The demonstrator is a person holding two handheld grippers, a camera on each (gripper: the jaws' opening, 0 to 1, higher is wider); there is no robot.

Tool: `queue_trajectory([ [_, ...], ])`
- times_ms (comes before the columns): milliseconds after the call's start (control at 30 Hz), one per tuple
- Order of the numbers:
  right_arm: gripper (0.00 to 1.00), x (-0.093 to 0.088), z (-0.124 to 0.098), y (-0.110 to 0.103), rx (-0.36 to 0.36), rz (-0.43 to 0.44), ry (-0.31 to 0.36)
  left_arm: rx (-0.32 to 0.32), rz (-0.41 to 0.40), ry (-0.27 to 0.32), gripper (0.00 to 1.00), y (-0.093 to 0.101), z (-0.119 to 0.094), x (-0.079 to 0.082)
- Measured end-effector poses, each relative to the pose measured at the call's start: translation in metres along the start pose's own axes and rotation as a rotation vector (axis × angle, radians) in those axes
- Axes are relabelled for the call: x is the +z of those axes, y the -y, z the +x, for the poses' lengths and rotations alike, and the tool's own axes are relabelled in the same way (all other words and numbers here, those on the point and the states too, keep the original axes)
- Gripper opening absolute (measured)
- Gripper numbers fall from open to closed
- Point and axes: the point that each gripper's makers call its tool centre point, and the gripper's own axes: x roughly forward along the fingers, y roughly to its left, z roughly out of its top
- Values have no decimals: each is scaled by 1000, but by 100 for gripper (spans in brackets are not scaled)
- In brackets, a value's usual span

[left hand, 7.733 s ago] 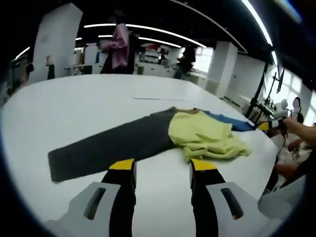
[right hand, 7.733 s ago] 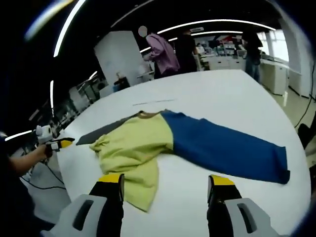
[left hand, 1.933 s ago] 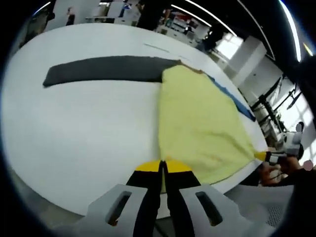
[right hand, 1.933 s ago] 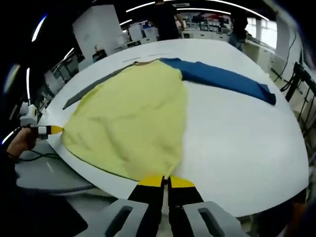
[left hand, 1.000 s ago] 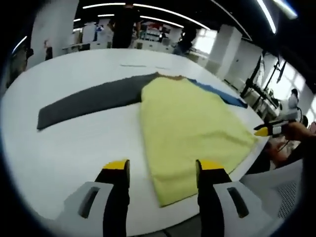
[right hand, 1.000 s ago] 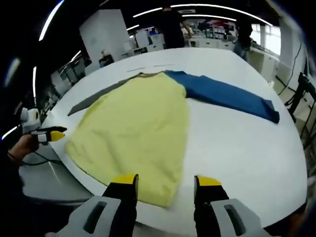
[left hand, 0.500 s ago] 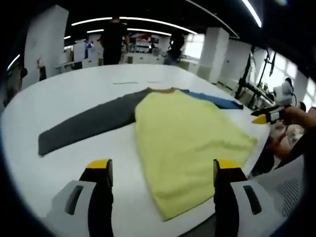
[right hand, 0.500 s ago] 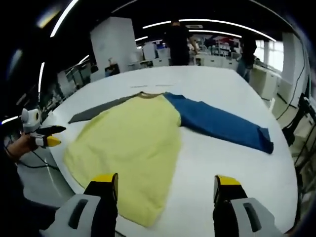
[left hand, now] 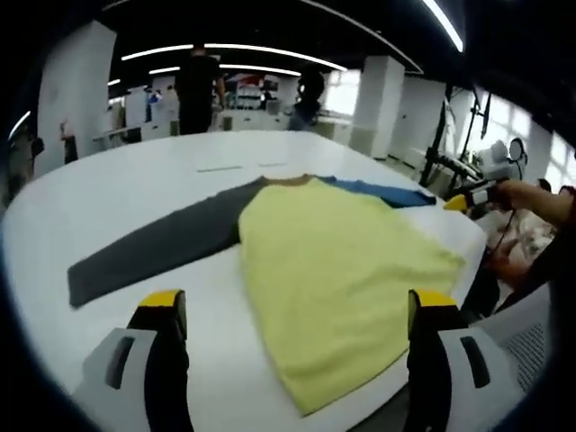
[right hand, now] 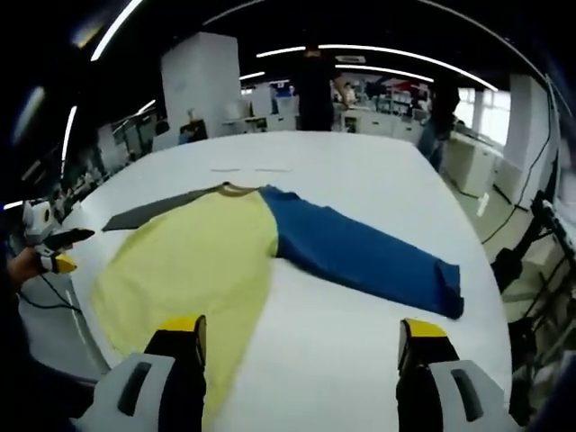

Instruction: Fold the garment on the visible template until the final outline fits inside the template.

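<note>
Left gripper (left hand: pixel 297 310) hangs over the near edge of the white tabletop (left hand: pixel 135 189), jaws spread wide, nothing between them. Right gripper (right hand: pixel 301 337) likewise over the near edge in its own view, jaws spread wide, gripping nothing.

Garment (left hand: pixel 333 261) lies flat on the tabletop, spread out: yellow body (right hand: pixel 180 261) with its hem at the near edge, brown collar (right hand: pixel 236 189) pointing toward the far edge. Dark grey sleeve (left hand: pixel 153 247) stretches out toward the left edge in the left gripper view; blue sleeve (right hand: pixel 360 252) stretches out toward the right edge in the right gripper view, its cuff near that edge. Both sleeves lie unfolded.

Thin faint marks (right hand: pixel 247 169) on the tabletop just beyond the collar; cannot tell whether they are the template.

Far back, beyond the far edge: people standing (left hand: pixel 193 90), white pillars (left hand: pixel 373 103), desks, ceiling light strips (right hand: pixel 396 52).
</note>
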Motion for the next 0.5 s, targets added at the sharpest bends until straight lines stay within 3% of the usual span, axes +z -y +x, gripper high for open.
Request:
queue_trajectory([
  [500,71,21,8,64,-102,29,16,-24,20,34,99,5,0,11],
])
